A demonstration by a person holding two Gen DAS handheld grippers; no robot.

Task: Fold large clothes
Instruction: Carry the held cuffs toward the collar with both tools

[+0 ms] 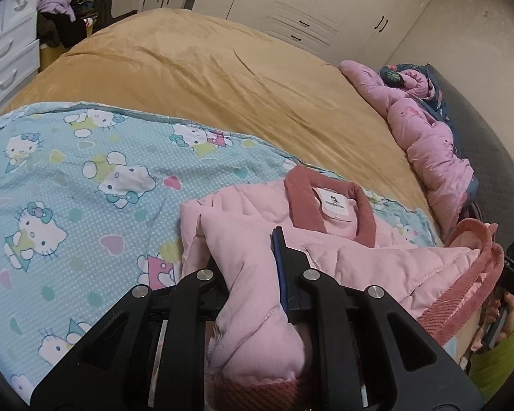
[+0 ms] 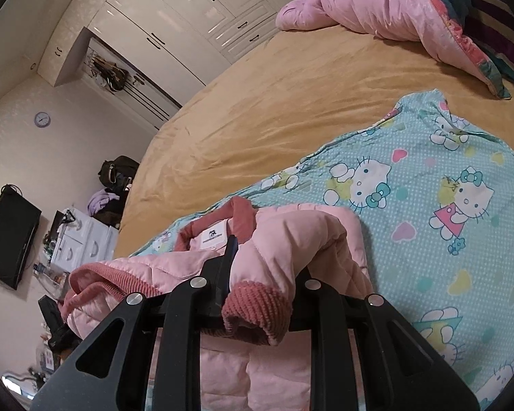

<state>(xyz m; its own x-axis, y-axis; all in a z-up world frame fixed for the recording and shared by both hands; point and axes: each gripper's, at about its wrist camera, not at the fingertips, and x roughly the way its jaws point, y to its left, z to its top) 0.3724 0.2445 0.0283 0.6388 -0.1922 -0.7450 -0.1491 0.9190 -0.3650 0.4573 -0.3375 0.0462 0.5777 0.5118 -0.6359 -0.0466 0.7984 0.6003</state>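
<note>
Both grippers clamped on cloth

Left gripper [image 1: 248, 267] — black fingers closed on a pale pink quilted jacket [image 1: 359, 260]; right gripper [image 2: 267, 267] pinches its sleeve the same way.

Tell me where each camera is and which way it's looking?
Left wrist: sits on the left gripper, facing along its fingers across the bed toward the wardrobe; the person's other hand shows at right.
Right wrist: sits on the right gripper, facing across the bed toward the TV; only the gripper shows.
Shared: the pink jacket, both grippers clamp it.
</note>
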